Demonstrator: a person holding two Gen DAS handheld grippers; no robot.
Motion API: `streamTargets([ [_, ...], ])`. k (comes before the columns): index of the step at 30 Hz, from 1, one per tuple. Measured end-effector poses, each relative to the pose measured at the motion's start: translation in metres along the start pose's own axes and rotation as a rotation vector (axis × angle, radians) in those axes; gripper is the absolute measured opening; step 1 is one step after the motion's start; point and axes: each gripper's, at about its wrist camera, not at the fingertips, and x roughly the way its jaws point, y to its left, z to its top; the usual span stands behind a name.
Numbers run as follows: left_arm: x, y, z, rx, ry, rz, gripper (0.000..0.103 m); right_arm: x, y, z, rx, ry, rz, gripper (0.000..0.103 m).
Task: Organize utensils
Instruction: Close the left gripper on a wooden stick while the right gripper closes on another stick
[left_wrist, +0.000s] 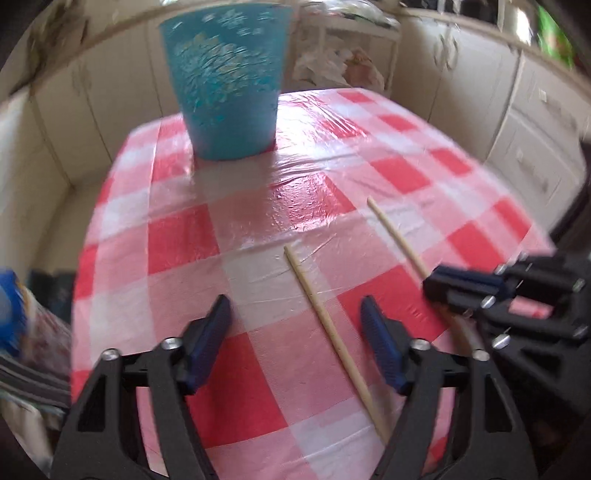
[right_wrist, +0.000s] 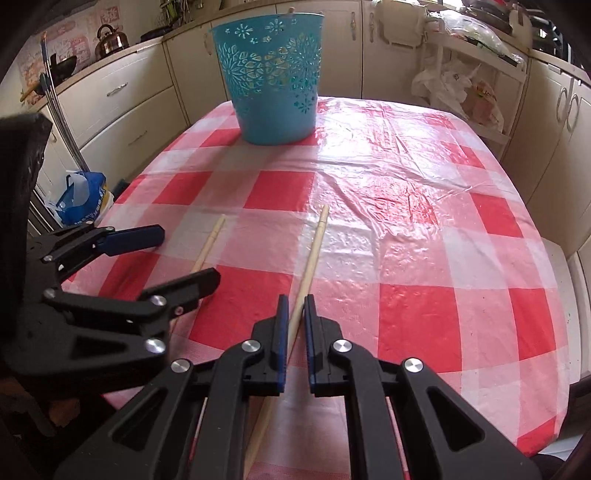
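Note:
Two pale wooden chopsticks lie on the red-and-white checked tablecloth (right_wrist: 406, 221). My right gripper (right_wrist: 296, 300) is shut on the right chopstick (right_wrist: 314, 251), low over the near part of the table. In the left wrist view that gripper (left_wrist: 434, 286) comes in from the right, holding the same chopstick (left_wrist: 395, 232). My left gripper (left_wrist: 295, 314) is open and straddles the left chopstick (left_wrist: 321, 314), which lies nearer its right finger, untouched. From the right wrist the left gripper (right_wrist: 190, 254) hovers over that chopstick (right_wrist: 212, 236). A teal cut-out basket (right_wrist: 273, 74) (left_wrist: 225, 81) stands upright at the far end.
Cream kitchen cabinets (right_wrist: 122, 96) surround the table. A blue plastic bag (right_wrist: 79, 199) sits on the floor at the left. A white rack with bags (right_wrist: 461, 88) stands behind the far right corner. A kettle (right_wrist: 110, 38) is on the counter.

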Motion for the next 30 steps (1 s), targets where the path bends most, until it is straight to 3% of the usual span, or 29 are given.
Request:
streamTargets([
  [1,-0.002,0.001,0.0,0.009,-0.012,-0.016,0.049,0.0,-0.001,0.0,0.005,-0.001,0.005,0.01],
  [3,-0.002,0.003,0.002,0.011,-0.014,-0.021,0.017,0.002,-0.001,0.003,0.02,-0.004,0.011,0.015],
  [6,0.002,0.02,0.01,-0.035,0.006,-0.043,0.006,0.008,0.003,0.011,0.007,-0.005,-0.012,0.027],
  [10,0.005,0.054,0.014,-0.141,0.014,-0.052,0.005,0.017,0.006,0.021,0.0,-0.011,-0.039,0.029],
  [14,0.007,0.073,0.01,-0.193,0.004,-0.076,0.005,0.021,0.018,0.024,-0.073,0.002,-0.03,0.008],
  [19,0.008,0.074,0.01,-0.199,0.004,-0.087,0.005,0.023,0.02,0.028,-0.077,0.017,-0.028,0.008],
  [21,0.008,0.076,0.01,-0.225,0.005,-0.091,0.005,0.026,0.019,0.031,-0.057,0.02,-0.034,0.019],
  [23,0.006,0.076,0.007,-0.243,0.009,-0.086,0.006,0.029,0.022,0.033,-0.064,0.012,-0.043,0.019],
  [25,0.004,0.075,0.006,-0.243,0.008,-0.076,0.007,0.029,0.027,0.033,-0.081,0.008,-0.049,0.016],
  [27,0.003,0.072,0.005,-0.238,0.005,-0.061,0.008,0.029,0.033,0.031,-0.101,0.003,-0.054,0.006],
  [30,0.002,0.069,0.005,-0.248,0.008,-0.049,0.013,0.028,0.034,0.03,-0.103,-0.007,-0.063,0.006],
])
